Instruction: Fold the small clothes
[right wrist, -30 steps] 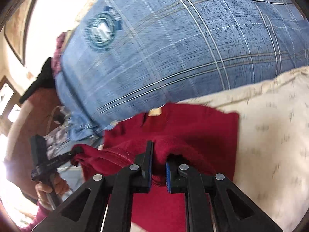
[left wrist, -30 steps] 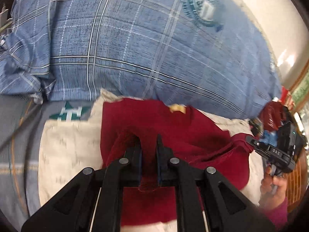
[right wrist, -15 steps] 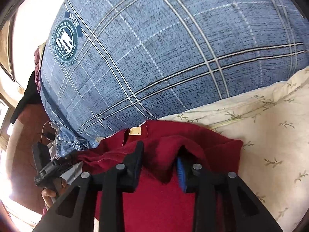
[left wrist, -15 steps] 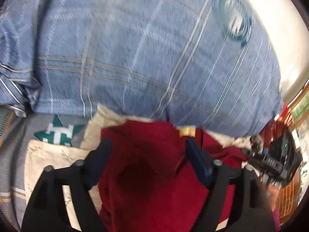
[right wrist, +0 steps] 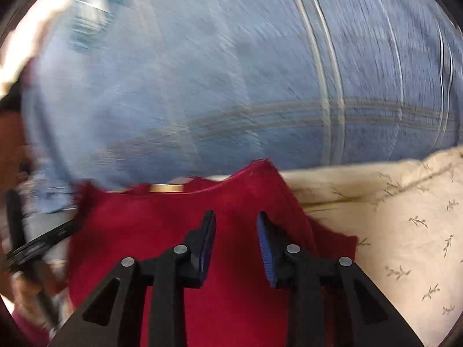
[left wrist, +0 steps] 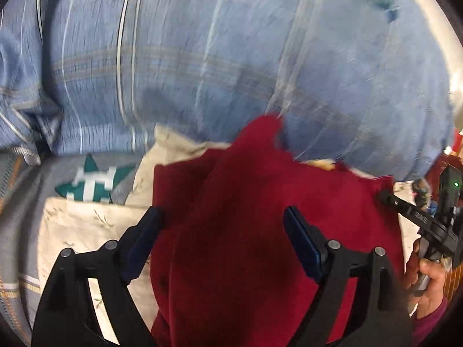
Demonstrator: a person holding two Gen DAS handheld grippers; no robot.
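Observation:
A dark red garment [left wrist: 260, 217] lies on a cream cloth with small leaf prints [left wrist: 78, 225]. My left gripper [left wrist: 222, 217] is wide open just above the garment, with nothing between its fingers. In the right wrist view the same red garment [right wrist: 173, 225] lies folded under my right gripper [right wrist: 235, 221], which is open and empty. A tan label [right wrist: 166, 188] shows at the garment's far edge. The right gripper also shows in the left wrist view [left wrist: 416, 217], held in a hand.
A big blue plaid pillow [left wrist: 231, 57] rises right behind the garment; it fills the top of the right wrist view [right wrist: 231, 86] too. A grey bedspread with a teal star pattern [left wrist: 92, 179] lies at the left. The cream cloth [right wrist: 405, 231] spreads to the right.
Both grippers were shut on the red garment a second ago. Both have opened and let it go, and the garment now lies folded over. Both views are blurred by motion.

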